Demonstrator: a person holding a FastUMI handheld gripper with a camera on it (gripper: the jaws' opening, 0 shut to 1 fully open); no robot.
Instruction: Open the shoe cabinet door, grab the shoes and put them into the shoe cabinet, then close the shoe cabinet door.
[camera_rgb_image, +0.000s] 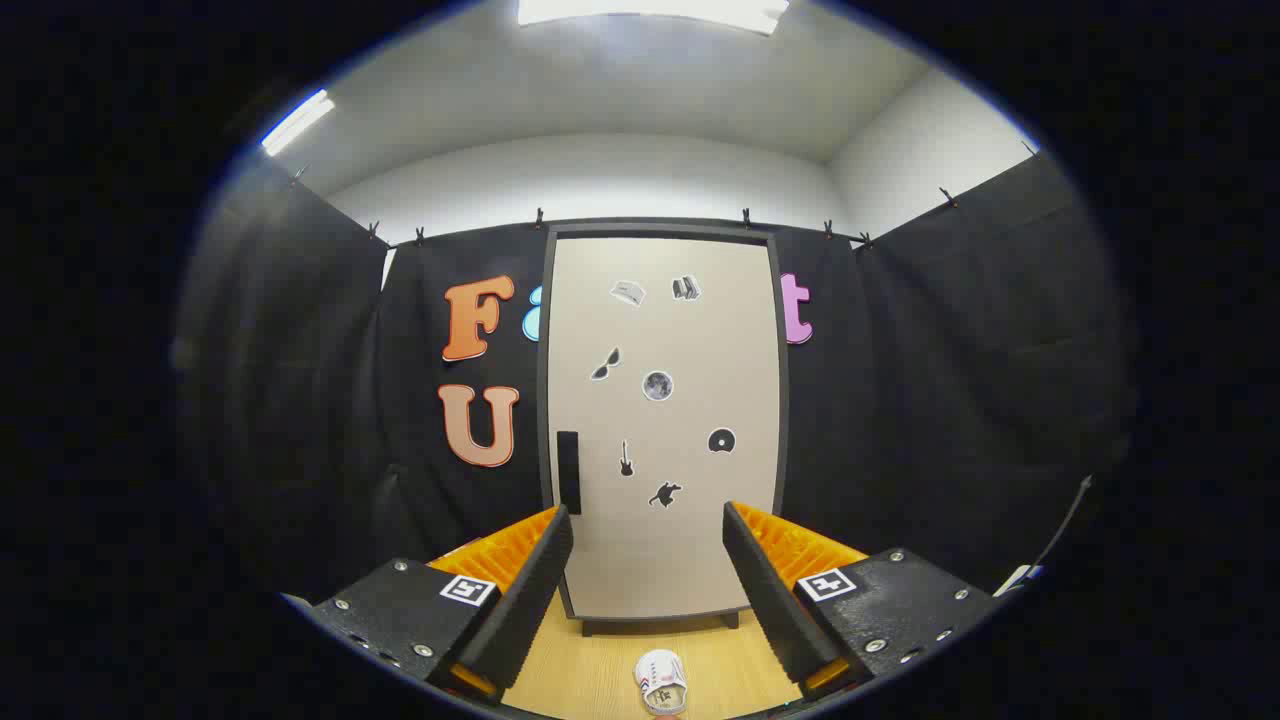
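The cabinet door (665, 420) looks like smooth, matt board with a darker matt frame, and small flat stickers (657, 385) lie on it, slightly glossy. Its handle (568, 472) at the left edge is matt, probably plastic. The floor (590, 670) near the fingers has a pale wood-grain finish, smooth with a soft sheen. The shoe (661, 682) on it seems cloth or soft synthetic; it is too small to tell. The gripper (648, 545), its fingers spread apart, has ribbed pads (540, 590) and matt plastic housings with shiny metal screws. The wall (950, 380) is matt, creased cloth.
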